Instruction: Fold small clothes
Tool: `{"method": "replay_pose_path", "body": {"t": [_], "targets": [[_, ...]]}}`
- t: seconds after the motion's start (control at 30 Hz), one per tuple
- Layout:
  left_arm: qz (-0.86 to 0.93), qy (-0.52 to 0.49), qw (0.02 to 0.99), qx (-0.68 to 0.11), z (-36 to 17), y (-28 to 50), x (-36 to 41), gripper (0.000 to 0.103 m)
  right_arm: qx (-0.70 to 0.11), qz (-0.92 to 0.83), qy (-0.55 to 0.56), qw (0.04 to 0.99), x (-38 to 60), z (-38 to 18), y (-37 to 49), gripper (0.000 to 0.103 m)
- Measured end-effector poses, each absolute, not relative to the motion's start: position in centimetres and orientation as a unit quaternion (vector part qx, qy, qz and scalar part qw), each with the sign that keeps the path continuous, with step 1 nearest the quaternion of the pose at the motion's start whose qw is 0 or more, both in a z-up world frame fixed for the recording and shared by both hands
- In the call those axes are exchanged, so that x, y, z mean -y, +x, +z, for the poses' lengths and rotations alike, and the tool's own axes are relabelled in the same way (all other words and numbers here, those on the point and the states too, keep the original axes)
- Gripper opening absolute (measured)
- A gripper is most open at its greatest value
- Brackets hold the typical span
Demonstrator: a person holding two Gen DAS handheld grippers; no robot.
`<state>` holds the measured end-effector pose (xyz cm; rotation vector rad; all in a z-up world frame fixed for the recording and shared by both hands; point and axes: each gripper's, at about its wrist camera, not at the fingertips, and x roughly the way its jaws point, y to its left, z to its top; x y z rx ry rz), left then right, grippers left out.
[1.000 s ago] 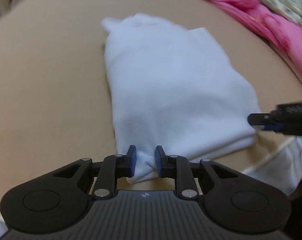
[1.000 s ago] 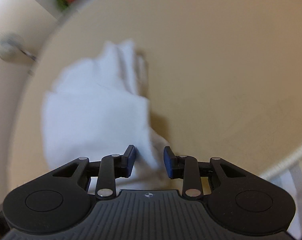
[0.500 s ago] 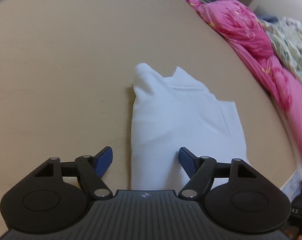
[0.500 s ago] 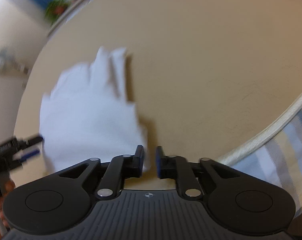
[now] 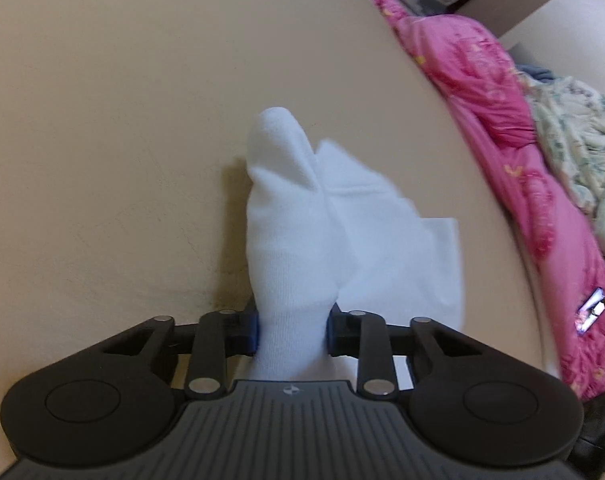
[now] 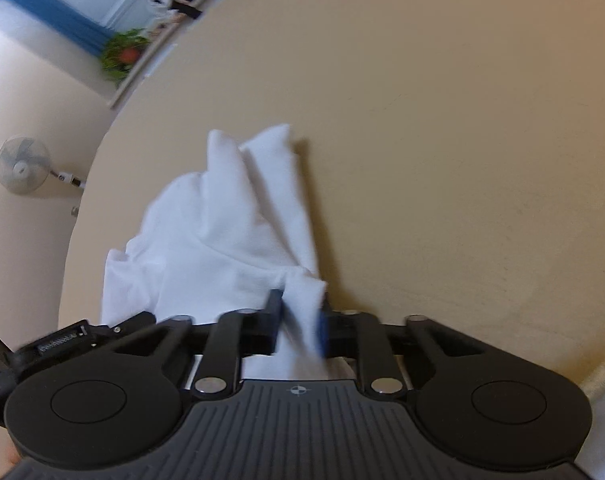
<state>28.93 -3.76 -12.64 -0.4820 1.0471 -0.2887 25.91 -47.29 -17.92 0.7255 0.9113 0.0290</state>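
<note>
Nearest the left wrist camera, the left gripper (image 5: 292, 331) has its two blue-padded fingers (image 5: 252, 330) pressed against a bunched fold of the white garment (image 5: 302, 240), so it is clamped on the cloth. The pinched part rises off the table (image 5: 102, 120) and stands up as a rounded ridge in front of the gripper, while the rest of the garment spreads flatter to the right of that ridge, with a square corner lying on the tabletop. Beyond the garment the beige tabletop runs bare to its curved far edge. Past the right edge of the table lies a pink blanket (image 5: 502, 120), and beside that, farther right, a pale flowered quilt (image 5: 574, 136). Dark clutter sits behind the far edge, too blurred to name.

In the right wrist view, the right gripper (image 6: 300, 326) is likewise closed on a gathered edge of the same garment (image 6: 222, 232), the cloth squeezed between its fingers (image 6: 275, 312). The garment slopes away from the gripper, creased and partly lifted, with two peaked folds at its far end. The left gripper's black body (image 6: 62, 338) shows at the garment's near left corner. Beyond the table's left edge stand a white fan (image 6: 22, 166) and, farther off, a green plant (image 6: 122, 54).
</note>
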Motion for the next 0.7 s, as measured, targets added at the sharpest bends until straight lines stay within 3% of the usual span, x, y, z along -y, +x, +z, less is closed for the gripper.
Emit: {"method": "replay_pose_path", "body": {"t": [0.2, 0.43, 0.7], "targets": [[-0.112, -0.171, 0.863, -0.462, -7.4, 26.5, -2.3, 0.031, -0.421, 0.117, 0.356, 0.826, 43.3, -17.0, 25.2, 0.013], [-0.022, -0.102, 0.886, -0.452, -3.9, 22.8, -9.4, 0.046, -0.45, 0.183, 0.338, 0.806, 38.3, -16.3, 24.3, 0.016], [-0.095, 0.0, 0.906, -0.412, -2.7, 14.2, -7.3, 0.047, -0.476, 0.102, 0.28, 0.827, 37.9, -15.3, 22.0, 0.012]]}}
